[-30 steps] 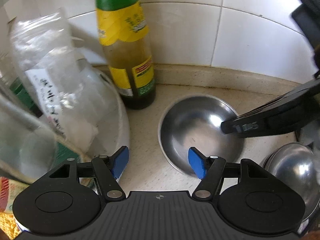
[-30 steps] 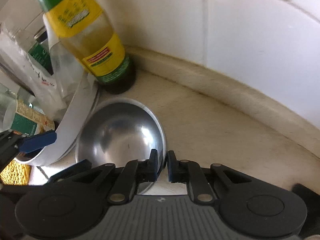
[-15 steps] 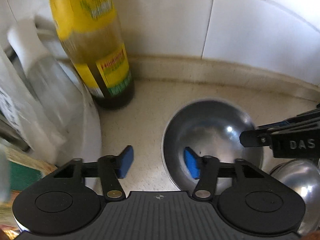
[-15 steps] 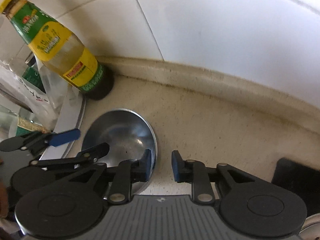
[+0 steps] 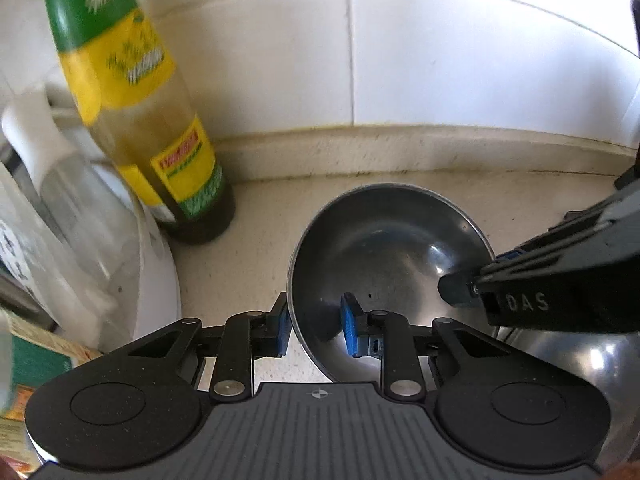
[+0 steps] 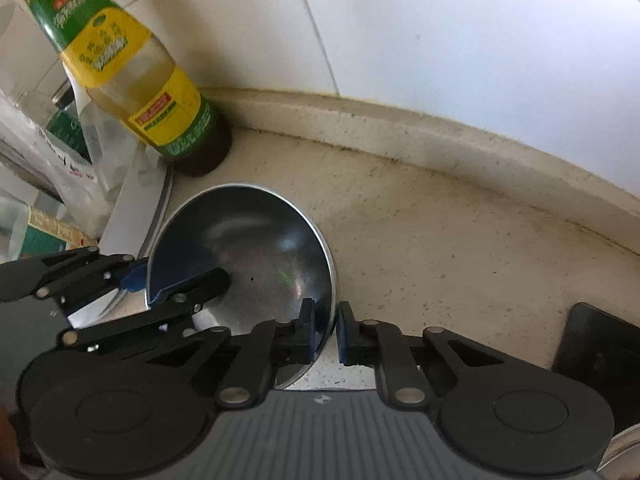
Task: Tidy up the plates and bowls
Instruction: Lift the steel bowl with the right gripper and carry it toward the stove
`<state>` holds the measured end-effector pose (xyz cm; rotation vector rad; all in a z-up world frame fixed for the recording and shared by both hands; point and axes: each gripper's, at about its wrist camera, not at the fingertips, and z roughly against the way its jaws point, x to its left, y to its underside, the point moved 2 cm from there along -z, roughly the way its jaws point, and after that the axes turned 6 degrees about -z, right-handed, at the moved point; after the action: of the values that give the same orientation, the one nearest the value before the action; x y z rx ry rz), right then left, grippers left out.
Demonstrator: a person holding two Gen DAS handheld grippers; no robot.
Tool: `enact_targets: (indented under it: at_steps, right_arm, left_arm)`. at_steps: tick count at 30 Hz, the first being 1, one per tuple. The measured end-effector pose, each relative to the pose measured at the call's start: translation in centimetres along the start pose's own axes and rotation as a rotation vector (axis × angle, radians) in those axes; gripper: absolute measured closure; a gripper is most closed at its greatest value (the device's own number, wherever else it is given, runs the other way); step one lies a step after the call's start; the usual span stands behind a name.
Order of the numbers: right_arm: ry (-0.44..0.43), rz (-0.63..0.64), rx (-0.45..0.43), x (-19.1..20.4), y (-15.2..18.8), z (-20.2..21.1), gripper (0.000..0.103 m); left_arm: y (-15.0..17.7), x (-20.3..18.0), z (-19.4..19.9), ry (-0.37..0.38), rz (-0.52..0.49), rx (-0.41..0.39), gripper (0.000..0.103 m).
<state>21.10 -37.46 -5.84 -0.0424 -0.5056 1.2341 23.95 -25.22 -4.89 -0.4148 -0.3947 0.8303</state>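
Two grippers straddle one steel bowl [image 5: 384, 264], which sits on the counter [image 6: 440, 240] just ahead of me. My left gripper [image 5: 316, 330] is parted, one pad inside the near-left rim and one outside, not clamped yet. My right gripper [image 6: 325, 334] is nearly closed across the opposite rim; I cannot tell if it bites. I should close both evenly, then lift level. The sauce bottle [image 5: 160, 140] crowds the far left; right of the bowl the counter lies bare.

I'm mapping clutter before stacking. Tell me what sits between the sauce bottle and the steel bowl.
Nothing: in the left wrist view only bare beige countertop separates the sauce bottle from the steel bowl. The right wrist view agrees.
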Motion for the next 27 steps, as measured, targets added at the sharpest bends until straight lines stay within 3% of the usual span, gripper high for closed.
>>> enact_targets:
  at_steps: [16,27]
  right_arm:
    - [0.006,0.000,-0.091,0.2,0.6,5.2,0.070]
    - [0.042,-0.017,-0.156,-0.1,3.9,10.3,0.070]
  left_arm:
    - [-1.0,-1.2,5.1,-0.008,-0.027,-0.107,0.069]
    - [-0.3,-3.8,9.9,0.002,-0.100,-0.202,0.065]
